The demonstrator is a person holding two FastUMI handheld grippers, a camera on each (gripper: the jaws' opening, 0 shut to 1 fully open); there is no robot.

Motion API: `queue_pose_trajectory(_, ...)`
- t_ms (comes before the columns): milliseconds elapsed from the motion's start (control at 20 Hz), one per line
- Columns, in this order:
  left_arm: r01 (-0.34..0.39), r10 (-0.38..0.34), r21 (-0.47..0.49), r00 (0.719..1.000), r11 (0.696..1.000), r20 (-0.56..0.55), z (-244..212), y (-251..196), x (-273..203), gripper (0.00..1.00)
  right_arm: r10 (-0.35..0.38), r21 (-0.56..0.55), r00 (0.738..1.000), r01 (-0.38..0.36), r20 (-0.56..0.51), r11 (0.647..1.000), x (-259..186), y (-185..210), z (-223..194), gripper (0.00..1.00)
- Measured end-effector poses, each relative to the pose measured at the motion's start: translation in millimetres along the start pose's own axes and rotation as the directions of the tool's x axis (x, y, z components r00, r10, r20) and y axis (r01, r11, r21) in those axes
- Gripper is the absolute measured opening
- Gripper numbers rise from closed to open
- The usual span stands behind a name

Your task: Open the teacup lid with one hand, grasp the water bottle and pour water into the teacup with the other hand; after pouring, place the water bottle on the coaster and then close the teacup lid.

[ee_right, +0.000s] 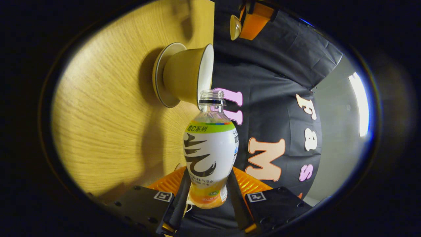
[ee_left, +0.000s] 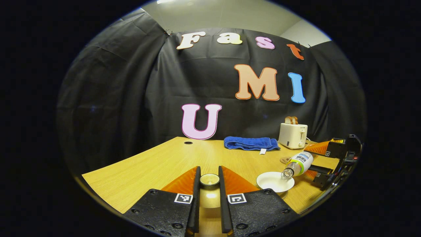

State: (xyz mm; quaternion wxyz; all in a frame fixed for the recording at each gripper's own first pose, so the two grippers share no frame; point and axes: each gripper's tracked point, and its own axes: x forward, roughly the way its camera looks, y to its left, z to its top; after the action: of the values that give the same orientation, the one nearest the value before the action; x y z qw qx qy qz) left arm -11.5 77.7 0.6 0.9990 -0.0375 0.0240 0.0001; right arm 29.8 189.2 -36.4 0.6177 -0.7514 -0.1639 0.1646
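Between my left gripper fingers the teacup lid is sitting, clamped from both sides above the table. My right gripper is squeezing the water bottle, tipped w/ open neck at the teacup rim, at 12 o'clock. Teacup is standing on its saucer. Coaster is lying behind, towel and toaster farther back.

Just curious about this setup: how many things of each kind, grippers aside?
Labelled plastic water bottle: 1
Pale ceramic teacup: 1
Pale round saucer: 1
Round teacup lid: 1
Folded blue cloth towel: 1
Cream toaster holding toast: 1
Small round coaster: 1
Total: 7
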Motion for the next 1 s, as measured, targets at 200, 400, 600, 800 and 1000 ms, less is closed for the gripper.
queue_pose_trajectory(200, 0.003, -0.003, -0.012, 1.0, 1.0, -0.002, 0.9, 0.1, -1.5, 0.24, -0.015, -0.071, 1.0, 0.016, 0.016, 0.997, 0.5, -4.7, 3.9, 0.68)
queue_pose_trajectory(400, 0.0, 0.0, -0.013, 1.0, 1.0, 0.0, 1.8, 0.9, -2.3, 0.23, -0.021, -0.119, 0.999, 0.024, 0.028, 0.993, 5.1, -10.0, 4.4, 0.68)
queue_pose_trajectory(600, 0.004, -0.004, -0.018, 1.0, 1.0, 0.0, 2.9, -0.4, -3.0, 0.24, -0.029, -0.166, 0.999, 0.035, 0.042, 0.986, 5.7, -14.4, 7.7, 0.67)
queue_pose_trajectory(800, 0.006, -0.006, -0.022, 1.0, 1.0, -0.001, 2.4, -1.5, -2.5, 0.24, -0.048, -0.227, 0.997, 0.059, 0.057, 0.972, 5.6, -19.7, 11.2, 0.67)
queue_pose_trajectory(1000, 0.008, -0.008, -0.03, 1.0, 1.0, -0.004, 2.1, -1.5, -3.8, 0.24, -0.049, -0.297, 0.996, 0.068, 0.074, 0.952, 7.9, -24.1, 13.5, 0.65)
